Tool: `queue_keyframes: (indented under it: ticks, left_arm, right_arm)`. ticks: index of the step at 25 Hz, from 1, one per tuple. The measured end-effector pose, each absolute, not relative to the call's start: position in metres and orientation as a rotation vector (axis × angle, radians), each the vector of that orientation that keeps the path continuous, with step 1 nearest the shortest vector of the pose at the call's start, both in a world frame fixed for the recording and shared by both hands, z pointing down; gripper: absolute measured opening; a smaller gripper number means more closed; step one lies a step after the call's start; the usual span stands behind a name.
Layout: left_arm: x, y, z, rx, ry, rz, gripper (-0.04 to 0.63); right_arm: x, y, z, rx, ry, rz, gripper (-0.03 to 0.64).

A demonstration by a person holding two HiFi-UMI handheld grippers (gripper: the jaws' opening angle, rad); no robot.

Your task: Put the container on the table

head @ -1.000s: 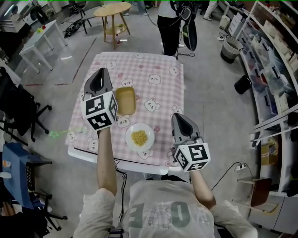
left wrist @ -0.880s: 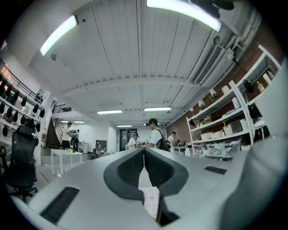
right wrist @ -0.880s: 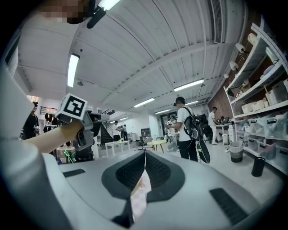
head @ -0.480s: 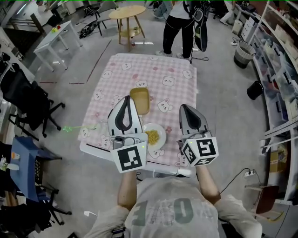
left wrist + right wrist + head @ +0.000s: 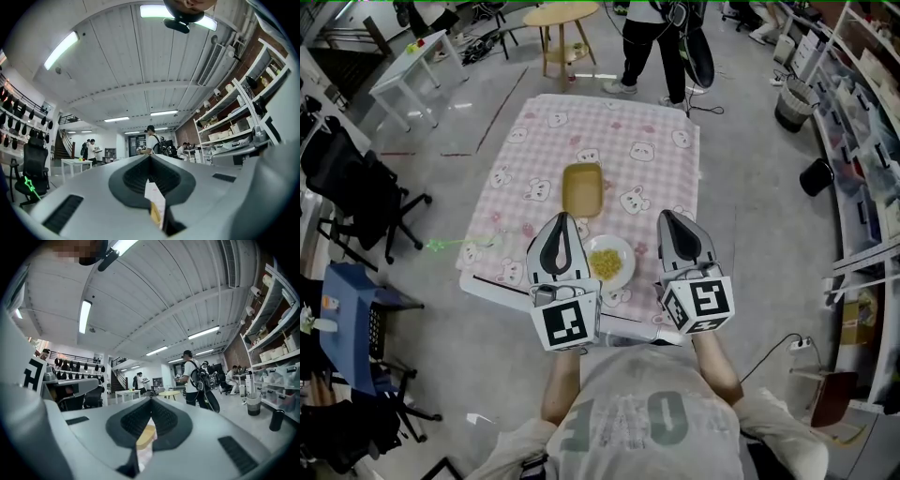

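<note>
A tan, empty rectangular container sits upright in the middle of the table, which has a pink checked cloth. Just in front of it is a white plate of yellow food. My left gripper hovers over the table's front edge, left of the plate, shut and holding nothing. My right gripper is level with it on the plate's right, also shut and empty. In the left gripper view the jaws meet at the tip. The right gripper view shows the same, with only a sliver of cloth below.
A person stands just beyond the table's far edge, near a round wooden side table. A white table and a black chair are on the left, a blue stool at lower left, and shelving along the right.
My left gripper has drawn back from beside the container to the table's front edge, left of the plate. The right gripper has hardly shifted. The container has stayed put.
</note>
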State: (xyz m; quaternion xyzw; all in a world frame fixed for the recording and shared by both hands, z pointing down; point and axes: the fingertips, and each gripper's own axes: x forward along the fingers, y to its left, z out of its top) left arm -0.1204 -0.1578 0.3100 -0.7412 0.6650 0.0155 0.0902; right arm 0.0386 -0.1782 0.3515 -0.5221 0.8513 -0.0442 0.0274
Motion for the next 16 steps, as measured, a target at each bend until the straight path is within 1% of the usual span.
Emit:
queue_keyframes:
  ticks: [16]
  left_arm:
    - [-0.125, -0.157, 0.313, -2.227, 1.984, 0.031, 0.026]
  right_arm:
    - [0.032, -0.177, 0.345, -1.608, 2.638, -0.102, 0.029]
